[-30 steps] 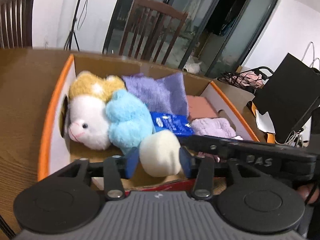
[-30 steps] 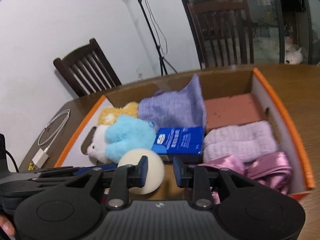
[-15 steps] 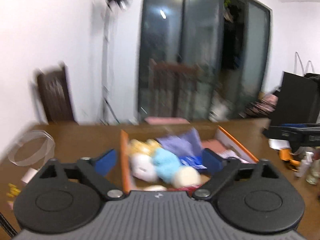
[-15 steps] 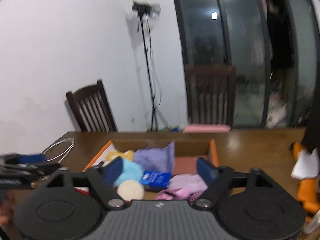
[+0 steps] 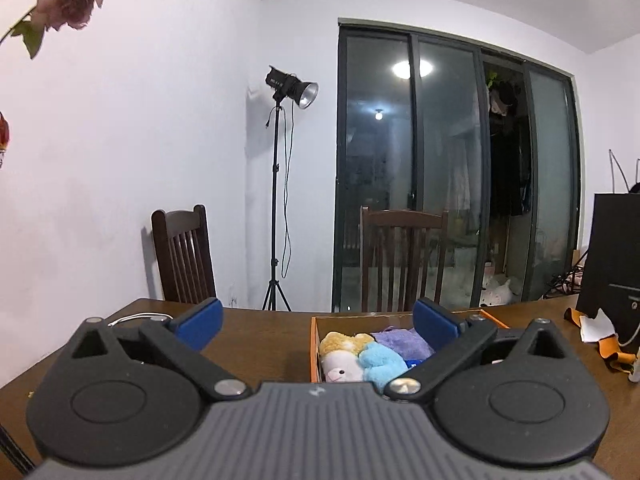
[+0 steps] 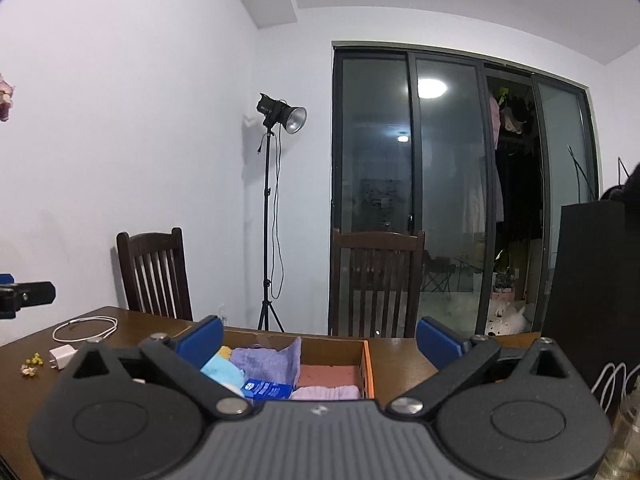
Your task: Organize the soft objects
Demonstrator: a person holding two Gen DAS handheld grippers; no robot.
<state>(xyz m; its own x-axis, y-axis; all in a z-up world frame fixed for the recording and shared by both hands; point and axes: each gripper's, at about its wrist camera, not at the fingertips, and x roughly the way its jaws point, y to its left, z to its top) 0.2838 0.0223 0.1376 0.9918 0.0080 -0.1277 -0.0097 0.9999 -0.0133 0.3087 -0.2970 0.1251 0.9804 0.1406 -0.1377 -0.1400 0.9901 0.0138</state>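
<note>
Both of your grippers are held back from the cardboard box (image 5: 314, 350), pointing almost level across the wooden table (image 5: 260, 332) toward the far wall and glass doors. The left gripper (image 5: 316, 326) has its 2 blue-padded jaws spread as wide as they go, with nothing between them. The right gripper (image 6: 318, 338) has just been opening its jaws and they also stand fully apart and empty.

The box, with orange-edged walls, sits on the table ahead of you, to the right of centre in the left view and centred low in the right view. Inside it, at the left end, lie a white and yellow plush animal (image 5: 340, 356) and a light blue plush (image 5: 382, 360) pressed against each other. Beside them a purple cloth (image 6: 268, 360) stands partly upright, with a blue packet (image 6: 266, 390) in front of it. At the right end sit a terracotta-coloured folded cloth (image 6: 330, 376) and a lilac towel (image 6: 326, 392). The near part of the box is hidden behind the gripper bodies.

As a judgement, the packing looks close to finished or finished: every soft item in view is in the box, and only a white cable (image 6: 86, 328), a charger plug (image 6: 60, 358) and small scraps lie loose on the table.

The box's long axis runs left to right across your view, its open top facing up.
</note>
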